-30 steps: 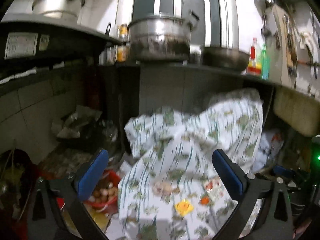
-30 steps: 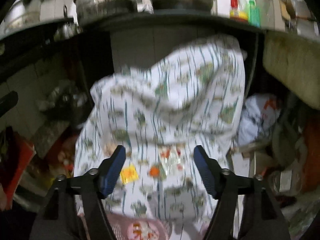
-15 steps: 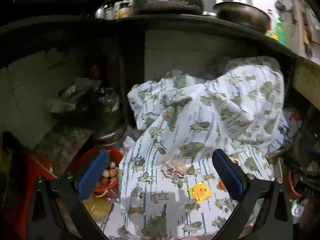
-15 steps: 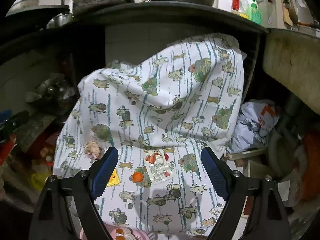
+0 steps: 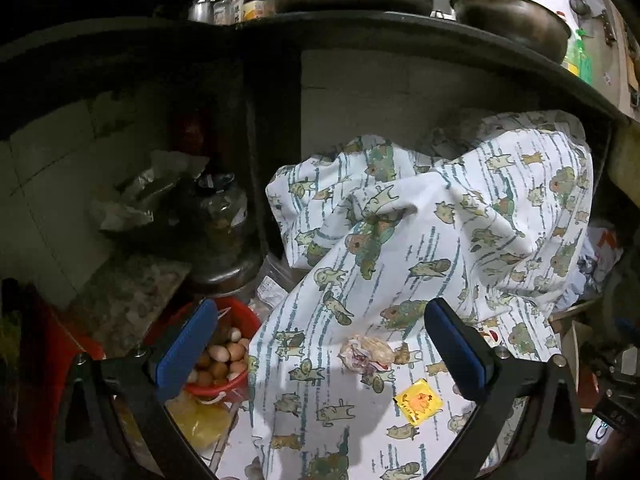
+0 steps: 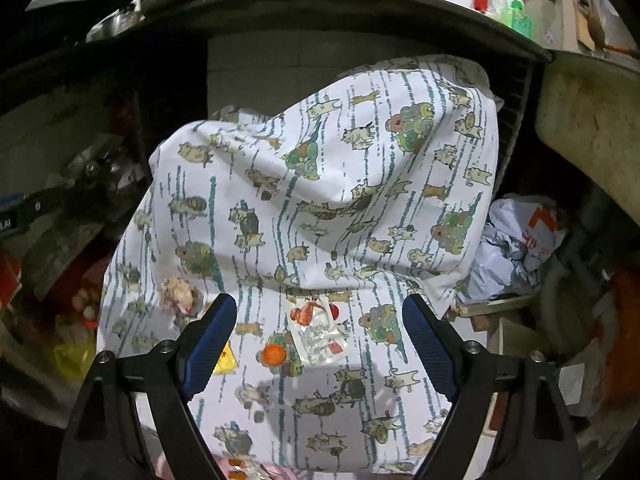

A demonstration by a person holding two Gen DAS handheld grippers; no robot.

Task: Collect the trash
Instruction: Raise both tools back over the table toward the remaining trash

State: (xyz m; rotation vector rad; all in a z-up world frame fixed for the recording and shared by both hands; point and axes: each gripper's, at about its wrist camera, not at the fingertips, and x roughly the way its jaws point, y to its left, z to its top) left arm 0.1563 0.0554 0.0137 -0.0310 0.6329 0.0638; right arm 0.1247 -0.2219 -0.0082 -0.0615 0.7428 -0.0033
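A white cloth [image 5: 420,240] printed with cartoon animals is draped over a mound under a dark counter. Small trash lies on its lower part: a crumpled pinkish wad [image 5: 368,354], a yellow packet [image 5: 418,400], a torn red-and-white sauce sachet [image 6: 316,332] and an orange cap [image 6: 274,355]. My left gripper [image 5: 320,348] is open above the cloth, and the wad shows between its blue pads, untouched. My right gripper [image 6: 320,344] is open too, with the sachet and cap in the gap, apart from its pads. The wad [image 6: 178,292] lies to its left.
A red bowl of eggs [image 5: 224,344] and a yellow bag [image 5: 200,416] sit left of the cloth. Behind them are a dark jar [image 5: 218,216] and crumpled foil. The counter edge [image 6: 360,8] overhangs. A blue-white plastic bag [image 6: 516,248] and a stone basin [image 6: 592,120] crowd the right.
Both grippers have dropped and tilted down toward the cloth, so the trash now sits between their fingers. The right jaws stand wider than a second ago.
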